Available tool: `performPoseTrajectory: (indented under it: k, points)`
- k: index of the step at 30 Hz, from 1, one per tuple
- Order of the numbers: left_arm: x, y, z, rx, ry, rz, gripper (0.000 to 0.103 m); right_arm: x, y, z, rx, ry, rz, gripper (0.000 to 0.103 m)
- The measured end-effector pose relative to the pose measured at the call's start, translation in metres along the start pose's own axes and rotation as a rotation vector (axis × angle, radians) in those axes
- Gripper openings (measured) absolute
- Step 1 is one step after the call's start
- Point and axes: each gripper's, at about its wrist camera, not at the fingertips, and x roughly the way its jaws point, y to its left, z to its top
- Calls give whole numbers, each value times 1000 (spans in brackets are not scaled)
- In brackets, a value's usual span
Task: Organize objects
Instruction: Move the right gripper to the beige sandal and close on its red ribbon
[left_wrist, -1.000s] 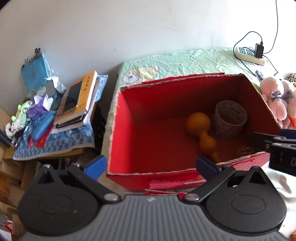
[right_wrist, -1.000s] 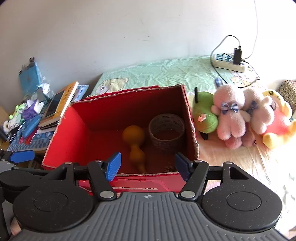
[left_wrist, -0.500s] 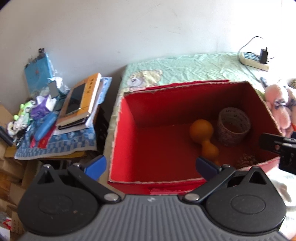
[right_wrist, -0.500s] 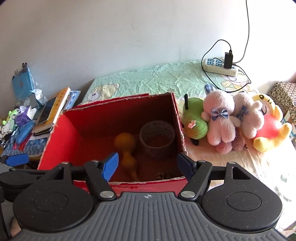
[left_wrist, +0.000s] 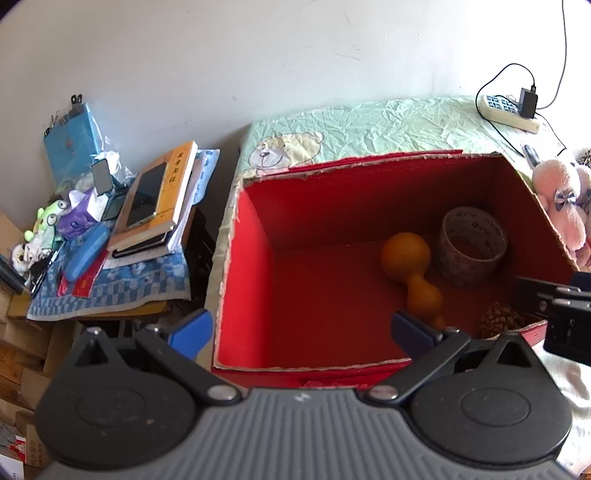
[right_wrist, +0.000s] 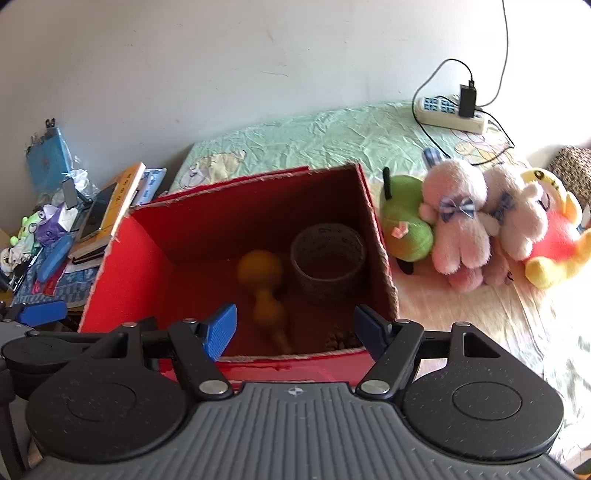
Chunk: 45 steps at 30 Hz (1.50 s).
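An open red box (left_wrist: 255, 258) (right_wrist: 122, 266) sits on a bed. Inside lie an orange gourd (left_wrist: 410, 264) (right_wrist: 260, 284), a woven ring basket (left_wrist: 471, 245) (right_wrist: 327, 258) and a pine cone (left_wrist: 498, 319) (right_wrist: 338, 338). My left gripper (left_wrist: 299, 328) is open and empty, above the box's near edge. My right gripper (right_wrist: 295, 326) is open and empty, also above the near edge; it shows at the right of the left wrist view (left_wrist: 565, 314). Plush toys lie right of the box: green (right_wrist: 404, 219), two pink (right_wrist: 456, 218) (right_wrist: 513, 218) and a yellow-red one (right_wrist: 554, 236).
A side table (left_wrist: 110, 291) left of the bed holds books, a phone (left_wrist: 146, 194), a blue case (left_wrist: 86, 253) and small toys. A power strip (right_wrist: 448, 114) with cables lies at the bed's far right. A white wall stands behind.
Both grippers have risen and drawn back a little from the box, so I see deeper into it and the pine cone shows more. Both stay open and empty.
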Motion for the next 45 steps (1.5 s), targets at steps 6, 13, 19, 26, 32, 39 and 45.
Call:
performPoseTrajectory:
  k: [6, 13, 19, 26, 32, 39, 45]
  points:
    - [-3, 5, -4, 5, -8, -41, 103, 0, 1, -6, -22, 21, 37, 67]
    - [-15, 19, -24, 28, 8, -92, 103, -8, 2, -20, -73, 68, 105, 59]
    - [-6, 31, -53, 22, 81, -231, 101, -6, 0, -34, -58, 130, 160, 53]
    - [1, 24, -69, 65, 99, -373, 97, 28, -7, -50, 7, 262, 205, 47]
    - [-2, 8, -85, 144, 102, -559, 93, 53, -1, -67, 9, 398, 275, 47]
    - [11, -4, -95, 161, 174, -668, 82, 71, 17, -80, -68, 444, 270, 47]
    - [26, -13, -101, 144, 226, -732, 74, 85, 19, -85, -44, 456, 287, 49]
